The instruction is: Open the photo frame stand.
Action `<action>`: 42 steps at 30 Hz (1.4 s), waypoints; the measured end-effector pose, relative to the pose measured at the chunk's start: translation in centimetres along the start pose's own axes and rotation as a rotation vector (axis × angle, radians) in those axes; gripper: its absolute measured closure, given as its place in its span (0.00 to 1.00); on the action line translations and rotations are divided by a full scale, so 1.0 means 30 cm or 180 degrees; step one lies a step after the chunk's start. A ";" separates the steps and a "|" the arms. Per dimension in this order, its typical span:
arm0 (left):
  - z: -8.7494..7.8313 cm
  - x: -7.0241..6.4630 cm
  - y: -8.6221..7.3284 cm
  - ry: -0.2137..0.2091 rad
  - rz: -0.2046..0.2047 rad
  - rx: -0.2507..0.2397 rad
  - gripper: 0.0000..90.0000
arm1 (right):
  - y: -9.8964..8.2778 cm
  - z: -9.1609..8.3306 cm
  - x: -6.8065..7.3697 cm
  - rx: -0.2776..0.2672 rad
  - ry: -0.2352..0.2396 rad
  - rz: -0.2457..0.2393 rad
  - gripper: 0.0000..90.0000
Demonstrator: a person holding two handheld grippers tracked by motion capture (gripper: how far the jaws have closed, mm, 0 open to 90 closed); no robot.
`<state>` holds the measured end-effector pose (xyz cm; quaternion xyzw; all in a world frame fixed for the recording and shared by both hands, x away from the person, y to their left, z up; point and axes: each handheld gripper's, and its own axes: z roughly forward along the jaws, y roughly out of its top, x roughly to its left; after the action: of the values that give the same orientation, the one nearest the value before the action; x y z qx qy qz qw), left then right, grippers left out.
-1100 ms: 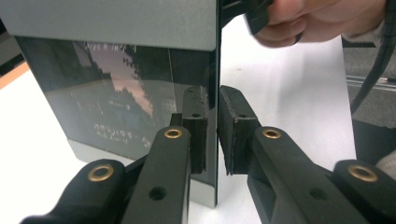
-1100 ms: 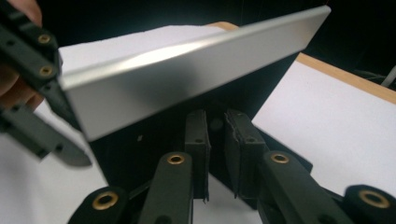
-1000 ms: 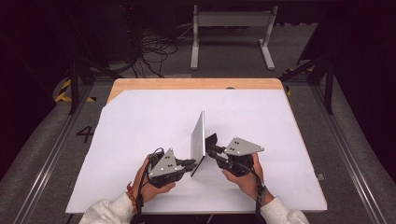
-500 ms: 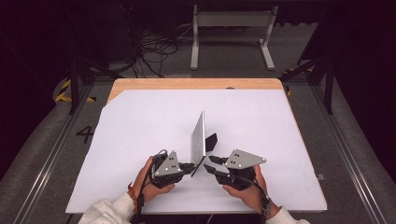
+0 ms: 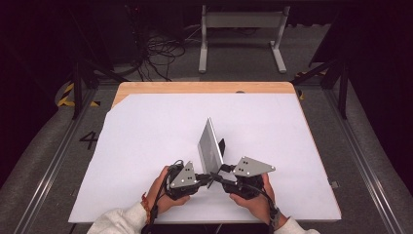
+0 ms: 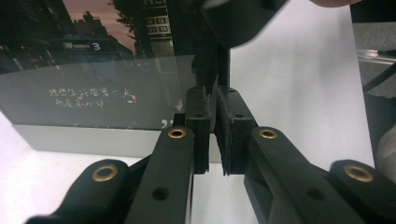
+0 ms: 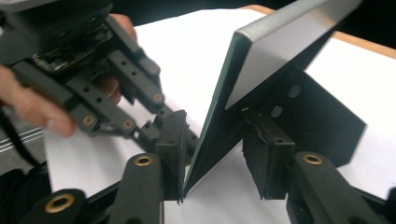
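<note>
A picture frame [image 5: 210, 146] stands tilted on the white table [image 5: 146, 131], propped by its black back stand [image 7: 317, 121]. Its glass front shows a dark city photo [image 6: 93, 93]; its back is silver [image 7: 280, 42]. My left gripper [image 5: 208, 178] is shut on the frame's near lower corner, pads pressed together on it [image 6: 212, 135]. My right gripper [image 5: 220, 171] straddles the frame's near edge [image 7: 219, 158]. Its jaws have just been closing a little after widening. One pad [image 7: 170, 149] lies close to the glass side and the other pad [image 7: 266, 158] stands off the back.
A wooden strip [image 5: 204, 87] runs along the table's far edge. Beyond it on the dark floor are cables [image 5: 156, 48] and a grey metal stand [image 5: 241, 34]. Rails [image 5: 363, 161] flank the table. White surface lies free to both sides of the frame.
My right gripper has drawn slightly toward the near edge and its jaws stand wider around the frame than a second ago. The left gripper has sunk a little; the frame stays put.
</note>
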<state>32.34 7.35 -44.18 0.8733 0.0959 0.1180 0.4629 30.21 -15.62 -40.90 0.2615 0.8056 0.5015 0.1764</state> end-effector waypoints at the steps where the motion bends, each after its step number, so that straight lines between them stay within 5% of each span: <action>1: 0.006 0.000 0.000 0.0012 0.0007 0.0011 0.93 | -0.003 -0.002 -0.005 -0.0016 0.0008 0.0014 0.73; 18: 0.043 0.000 0.017 0.0011 0.0024 0.0033 0.93 | -0.041 0.012 -0.018 0.0015 -0.0104 0.0181 0.76; 25: 0.015 0.019 0.004 0.0090 0.0210 0.0081 0.89 | -0.041 0.007 -0.022 0.0051 -0.0086 0.0155 0.77; 27: -0.014 0.059 -0.013 0.0173 0.0066 0.0048 0.88 | -0.042 0.006 -0.025 0.0043 -0.0071 0.0164 0.77; 36: -0.103 0.183 -0.077 0.0442 -0.0212 0.0073 0.73 | -0.038 -0.005 -0.034 0.0144 -0.0015 0.0174 0.76; 42: -0.126 0.214 -0.093 0.0577 -0.0361 0.0059 0.62 | -0.049 -0.011 -0.021 0.0151 -0.0145 0.0129 0.68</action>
<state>37.17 13.65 -43.70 0.8564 0.1877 0.1692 0.4502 30.17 -16.75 -42.06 0.2933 0.8076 0.4796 0.1783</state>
